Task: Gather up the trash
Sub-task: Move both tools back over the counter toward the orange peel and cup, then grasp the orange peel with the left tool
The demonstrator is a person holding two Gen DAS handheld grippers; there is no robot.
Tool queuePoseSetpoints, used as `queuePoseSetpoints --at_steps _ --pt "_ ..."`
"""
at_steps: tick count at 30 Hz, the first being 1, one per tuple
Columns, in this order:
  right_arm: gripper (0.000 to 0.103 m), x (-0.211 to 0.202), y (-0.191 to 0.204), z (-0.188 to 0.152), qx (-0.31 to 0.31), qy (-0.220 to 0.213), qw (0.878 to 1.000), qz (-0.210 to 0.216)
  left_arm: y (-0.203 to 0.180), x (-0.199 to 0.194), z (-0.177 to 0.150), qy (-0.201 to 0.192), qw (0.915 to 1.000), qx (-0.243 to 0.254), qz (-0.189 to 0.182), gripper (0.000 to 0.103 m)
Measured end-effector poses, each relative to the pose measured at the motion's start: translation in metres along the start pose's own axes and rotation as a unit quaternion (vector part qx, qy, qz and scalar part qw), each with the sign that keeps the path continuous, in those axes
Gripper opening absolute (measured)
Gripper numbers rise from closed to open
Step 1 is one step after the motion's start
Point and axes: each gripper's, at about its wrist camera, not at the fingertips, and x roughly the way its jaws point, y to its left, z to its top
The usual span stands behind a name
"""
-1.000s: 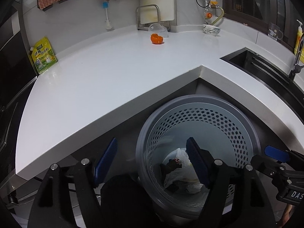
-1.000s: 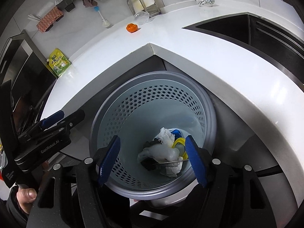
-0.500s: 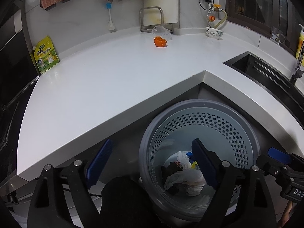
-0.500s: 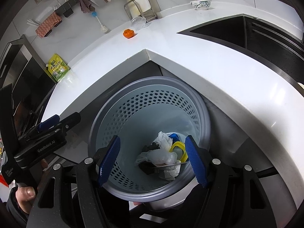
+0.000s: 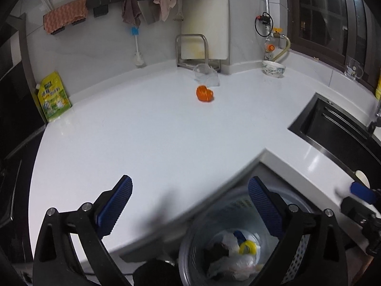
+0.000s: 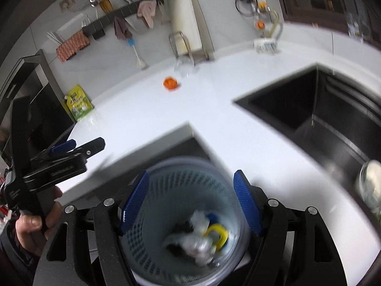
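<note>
Left tongs (image 5: 190,205) just opened wide, nothing held, right tongs (image 6: 190,202) spread empty, trash (image 6: 202,238) seen in near basket (image 6: 152,238), orange piece (image 5: 204,93) left far on tabletop (image 5: 142,138)

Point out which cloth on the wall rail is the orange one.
The orange cloth at the rail's left end; the brown cloth and pink cloth hang further right.

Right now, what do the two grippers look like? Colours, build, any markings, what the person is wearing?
Both match: the left gripper and right gripper have black slotted linkage arms with silver pivot pins and jaws faced with blue ribbed pads. From the right wrist view the left unit's black body carries small pale lettering, blurred. The hand on its handle emerges from a dark sleeve.
</note>
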Motion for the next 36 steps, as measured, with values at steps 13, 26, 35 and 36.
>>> queuePoseSetpoints --at_steps 13,26,35,36 --pt "0.071 0.048 -0.034 0.069 0.016 -0.002 1.000 0.000 0.003 0.110 0.097 0.020 0.9992 -0.031 0.017 0.097" --pt "0.071 0.095 -0.055 0.118 0.009 -0.005 1.000 0.010 -0.014 0.219 0.136 0.076 0.9960 -0.036 0.029 0.097" --pt "0.071 0.139 -0.066 0.157 -0.001 -0.007 1.000 0.022 -0.015 0.245 0.146 0.094 0.9939 -0.044 0.036 0.097" --pt "0.071 0.143 -0.068 0.159 -0.001 -0.006 1.000 0.021 -0.017 0.246 0.147 0.093 0.9941 -0.041 0.039 0.097"
